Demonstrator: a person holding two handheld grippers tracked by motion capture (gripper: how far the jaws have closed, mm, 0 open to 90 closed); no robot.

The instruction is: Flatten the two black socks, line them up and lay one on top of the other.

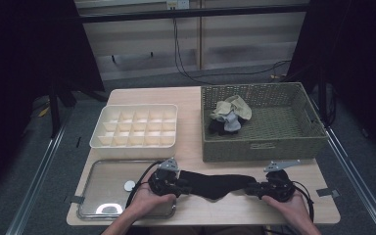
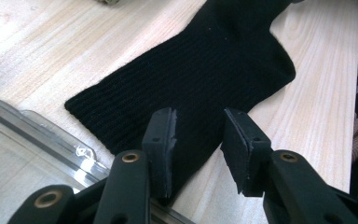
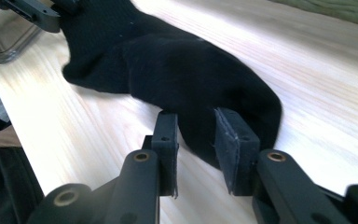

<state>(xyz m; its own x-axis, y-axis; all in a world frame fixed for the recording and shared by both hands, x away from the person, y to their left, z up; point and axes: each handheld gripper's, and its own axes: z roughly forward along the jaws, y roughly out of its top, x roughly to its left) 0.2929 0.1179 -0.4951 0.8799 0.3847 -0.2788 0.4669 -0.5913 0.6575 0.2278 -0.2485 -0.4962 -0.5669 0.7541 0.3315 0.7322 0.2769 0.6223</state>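
Observation:
A black sock lies flat along the front of the wooden table, between my two grippers. My left gripper is at its ribbed cuff end. In the left gripper view the left gripper stands open, with the sock spread under and ahead of the pads. My right gripper is at the toe end. In the right gripper view the right gripper is also open, straddling the rounded tip of the sock. Both grippers are held by a person's hands.
A clear tray sits at the front left with a small white disc on it. Behind it is a white divided organizer box. A wicker basket at the back right holds a heap of socks. The table's front edge is close.

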